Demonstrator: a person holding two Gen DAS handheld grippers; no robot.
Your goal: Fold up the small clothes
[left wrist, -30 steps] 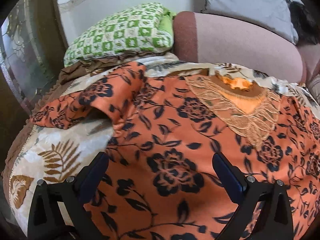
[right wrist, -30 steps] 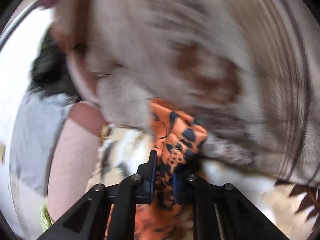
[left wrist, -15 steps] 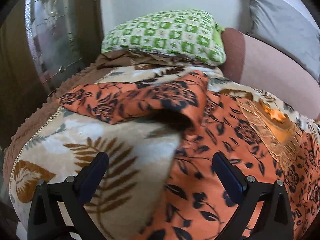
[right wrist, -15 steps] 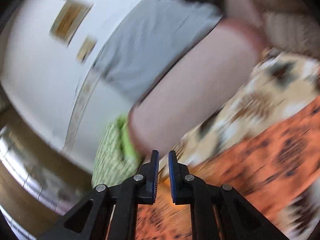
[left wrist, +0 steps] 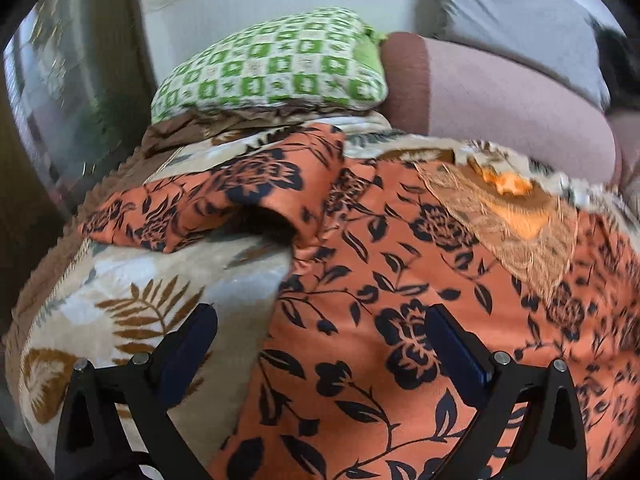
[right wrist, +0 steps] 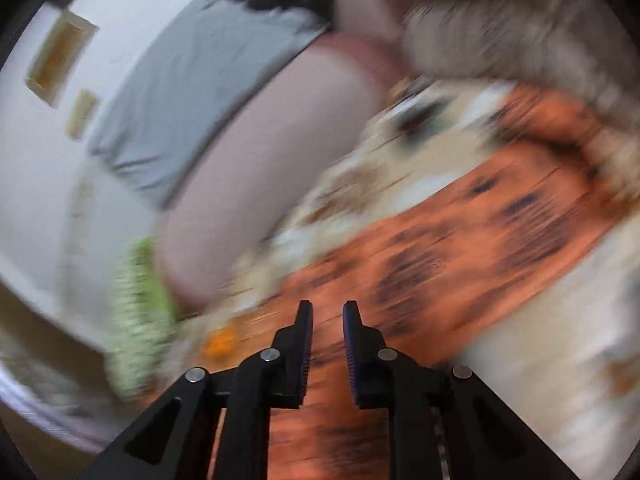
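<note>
An orange dress with black flowers (left wrist: 400, 264) lies spread on a leaf-patterned blanket (left wrist: 132, 296), neck embroidery toward the far right. Its left sleeve (left wrist: 208, 204) sticks out to the left. My left gripper (left wrist: 320, 344) is open and empty, hovering just above the dress's left side edge. In the blurred right wrist view the dress (right wrist: 460, 240) lies ahead. My right gripper (right wrist: 327, 320) is above it with a narrow gap between its jaws and nothing in them.
A green checked pillow (left wrist: 276, 68) and a pink bolster (left wrist: 500, 108) lie at the head of the bed, with a grey cushion (left wrist: 516, 20) behind. A wall and a dark cabinet stand at the left.
My right gripper let go of the dress sleeve, swung away and has opened slightly. My left gripper swung left over the blanket and has come partway back toward the dress.
</note>
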